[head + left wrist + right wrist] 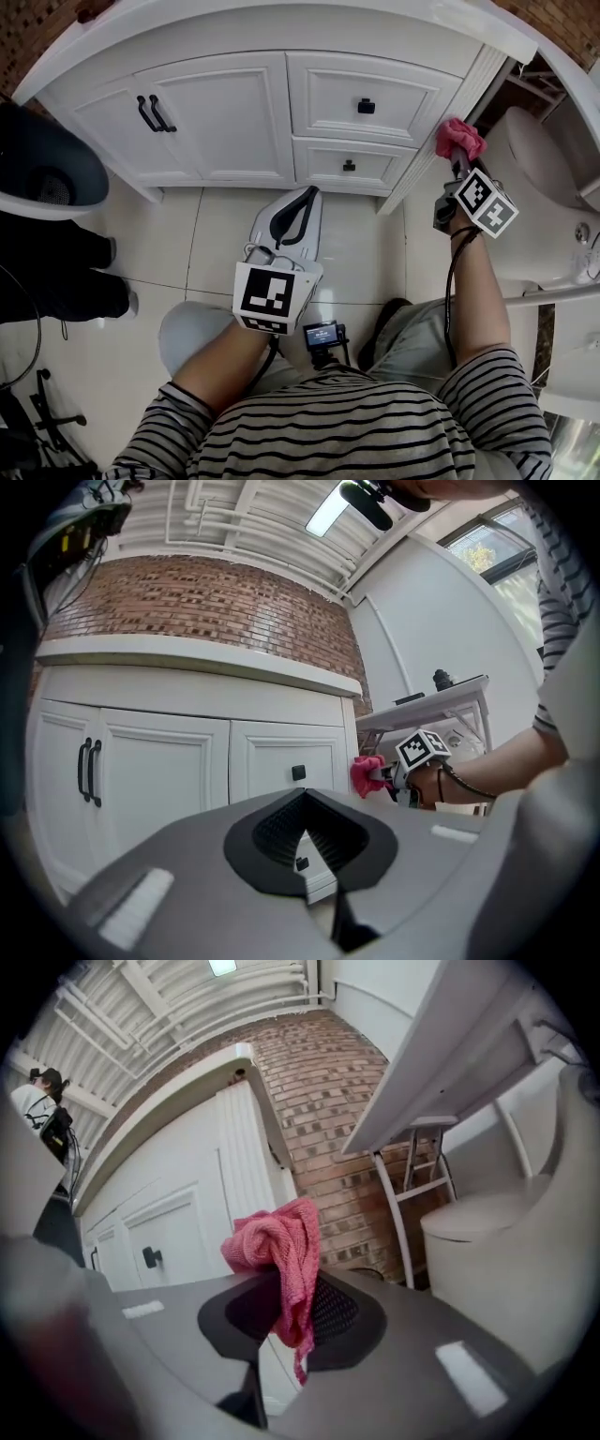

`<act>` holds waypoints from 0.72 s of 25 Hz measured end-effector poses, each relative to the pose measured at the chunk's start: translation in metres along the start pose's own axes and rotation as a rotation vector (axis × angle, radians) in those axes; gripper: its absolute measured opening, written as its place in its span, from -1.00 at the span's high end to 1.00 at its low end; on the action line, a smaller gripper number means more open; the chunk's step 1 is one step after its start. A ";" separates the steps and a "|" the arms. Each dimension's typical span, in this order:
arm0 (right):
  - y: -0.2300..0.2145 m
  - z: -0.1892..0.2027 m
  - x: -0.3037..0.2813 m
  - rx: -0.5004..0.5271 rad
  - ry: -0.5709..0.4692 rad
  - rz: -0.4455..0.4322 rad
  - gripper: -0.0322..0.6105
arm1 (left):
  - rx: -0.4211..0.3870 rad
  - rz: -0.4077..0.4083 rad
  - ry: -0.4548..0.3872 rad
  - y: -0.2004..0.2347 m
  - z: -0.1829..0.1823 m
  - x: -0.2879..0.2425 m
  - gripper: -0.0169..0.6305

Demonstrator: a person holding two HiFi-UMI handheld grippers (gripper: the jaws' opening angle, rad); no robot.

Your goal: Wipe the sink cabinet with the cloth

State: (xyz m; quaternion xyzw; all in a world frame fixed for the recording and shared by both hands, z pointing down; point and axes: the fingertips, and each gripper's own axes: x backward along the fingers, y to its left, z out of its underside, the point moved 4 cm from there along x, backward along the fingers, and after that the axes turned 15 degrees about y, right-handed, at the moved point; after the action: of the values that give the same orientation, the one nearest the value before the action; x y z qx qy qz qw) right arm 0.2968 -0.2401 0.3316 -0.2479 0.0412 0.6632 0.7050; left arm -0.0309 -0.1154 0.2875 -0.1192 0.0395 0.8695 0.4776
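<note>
A white sink cabinet (234, 112) with two doors and two drawers fills the upper head view. A bunched pink cloth (458, 139) is pressed at the cabinet's right corner post (448, 117), and my right gripper (457, 161) is shut on it. In the right gripper view the cloth (279, 1252) hangs from between the jaws beside the post (242, 1162). My left gripper (298, 208) hovers low over the floor in front of the lower drawer (349, 164), jaws closed with nothing in them. The left gripper view shows the doors (159, 780), the cloth (367, 773) and the right gripper.
A white toilet (544, 187) stands right of the cabinet, with a metal rack (412, 1185) against the brick wall (328, 1101) between them. A dark bin (42, 164) and a bystander's dark legs (56, 272) are at the left. Pale floor tiles (216, 244) lie in front.
</note>
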 end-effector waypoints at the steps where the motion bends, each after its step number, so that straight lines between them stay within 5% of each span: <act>1: 0.009 -0.006 0.007 0.017 -0.021 -0.029 0.68 | 0.000 0.004 -0.004 -0.001 -0.001 0.001 0.98; 7: 0.115 -0.020 0.004 0.237 -0.097 -0.310 0.68 | -0.025 0.017 -0.003 -0.007 -0.001 -0.002 0.98; 13: 0.132 -0.002 -0.038 0.237 -0.050 -0.294 0.68 | -0.028 -0.006 0.023 -0.002 0.006 -0.004 0.98; 18: 0.087 -0.003 -0.026 0.201 -0.056 -0.206 0.67 | -0.023 -0.002 0.014 0.000 0.003 -0.004 0.98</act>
State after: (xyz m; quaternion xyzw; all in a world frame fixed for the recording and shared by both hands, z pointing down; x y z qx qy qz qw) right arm 0.2115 -0.2656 0.3130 -0.1604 0.0618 0.5867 0.7914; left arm -0.0297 -0.1183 0.2915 -0.1306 0.0329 0.8686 0.4768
